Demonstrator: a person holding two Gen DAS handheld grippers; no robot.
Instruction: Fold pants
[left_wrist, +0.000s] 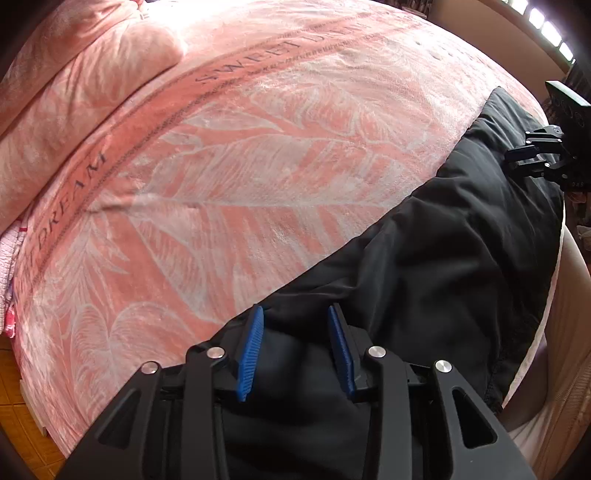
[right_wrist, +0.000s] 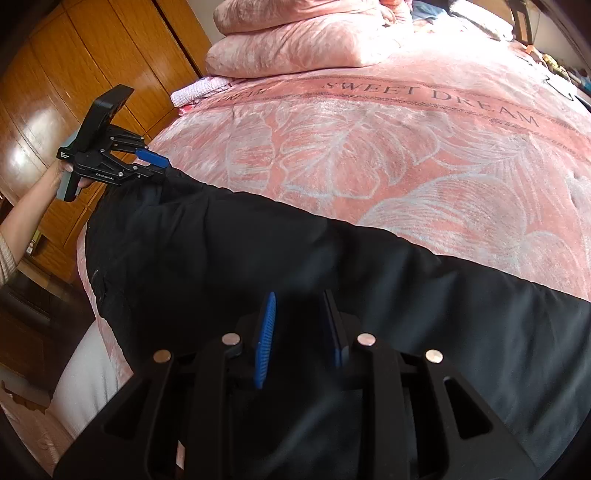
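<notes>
Black pants (left_wrist: 424, 266) are laid lengthwise along the near edge of the bed (left_wrist: 221, 166), on the pink leaf-print blanket. Left gripper (left_wrist: 295, 347): fingers spread, cloth beneath, nothing pinched. Right gripper (right_wrist: 299, 339): fingers part-spread over dark fabric; a pinch cannot be told. Judged between folds; a fresh edge grasp is called for next.
</notes>
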